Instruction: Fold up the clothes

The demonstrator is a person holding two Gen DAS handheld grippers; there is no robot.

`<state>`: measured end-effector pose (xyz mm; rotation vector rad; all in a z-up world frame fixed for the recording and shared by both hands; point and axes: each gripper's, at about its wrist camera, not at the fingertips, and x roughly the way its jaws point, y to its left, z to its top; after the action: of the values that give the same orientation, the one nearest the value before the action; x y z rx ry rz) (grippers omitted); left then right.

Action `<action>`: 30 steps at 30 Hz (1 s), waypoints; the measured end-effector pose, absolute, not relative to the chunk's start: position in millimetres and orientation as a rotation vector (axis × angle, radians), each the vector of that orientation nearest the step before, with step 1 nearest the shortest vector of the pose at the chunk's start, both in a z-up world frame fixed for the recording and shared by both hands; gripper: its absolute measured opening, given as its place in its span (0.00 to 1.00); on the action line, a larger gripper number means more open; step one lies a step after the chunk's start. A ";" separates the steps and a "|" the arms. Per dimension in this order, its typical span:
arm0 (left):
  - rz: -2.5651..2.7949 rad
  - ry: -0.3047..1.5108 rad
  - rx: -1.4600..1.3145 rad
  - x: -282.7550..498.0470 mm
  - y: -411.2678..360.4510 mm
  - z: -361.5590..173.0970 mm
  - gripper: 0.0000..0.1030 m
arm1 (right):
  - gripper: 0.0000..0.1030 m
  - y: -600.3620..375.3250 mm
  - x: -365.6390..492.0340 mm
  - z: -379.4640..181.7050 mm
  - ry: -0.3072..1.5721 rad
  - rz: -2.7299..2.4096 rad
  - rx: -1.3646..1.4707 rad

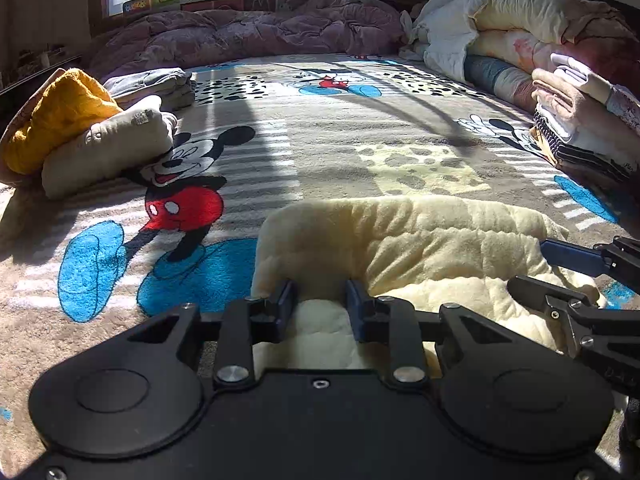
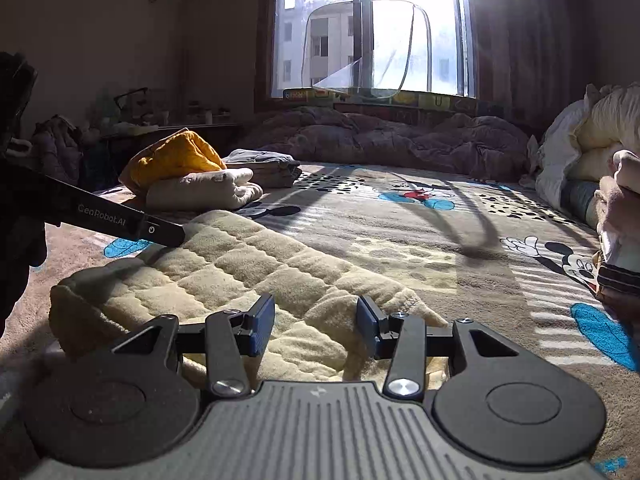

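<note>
Below, one cream fleece garment (image 1: 420, 240), two grippers, left gripper (image 1: 322, 304), right gripper (image 2: 316, 326), jaws apart.

A bedroom in a home.
A wide bed under a cartoon-mouse blanket (image 1: 320, 128) fills the frame; rumpled mauve quilt (image 1: 248, 36) and sunlit window (image 2: 372, 28) at top, folded clothes stacks (image 1: 576, 120) at right.

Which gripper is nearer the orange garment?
Left. The left gripper works the cream fleece's end toward the orange garment; the right gripper sits farther away.
</note>
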<state>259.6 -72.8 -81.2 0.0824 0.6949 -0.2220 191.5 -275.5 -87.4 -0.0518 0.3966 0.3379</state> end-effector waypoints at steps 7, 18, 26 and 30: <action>-0.222 0.685 0.056 253.3 -75.3 -84.9 0.27 | 0.54 -282.3 209.2 -98.3 0.472 0.318 -0.012; -0.251 0.660 -0.413 224.0 -6.3 -83.5 0.65 | 0.78 -338.7 172.8 -93.5 0.447 0.166 0.264; -0.287 0.696 -0.766 221.4 29.2 -106.8 0.65 | 0.99 -373.5 199.3 -127.2 0.576 0.189 0.754; -0.318 0.711 -0.821 225.1 25.3 -112.7 0.49 | 0.88 -359.1 214.0 -126.3 0.620 0.149 0.728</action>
<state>225.1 25.3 -112.7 -0.8206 0.7106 -0.3179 214.0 -359.1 -126.3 0.7282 0.6204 0.1490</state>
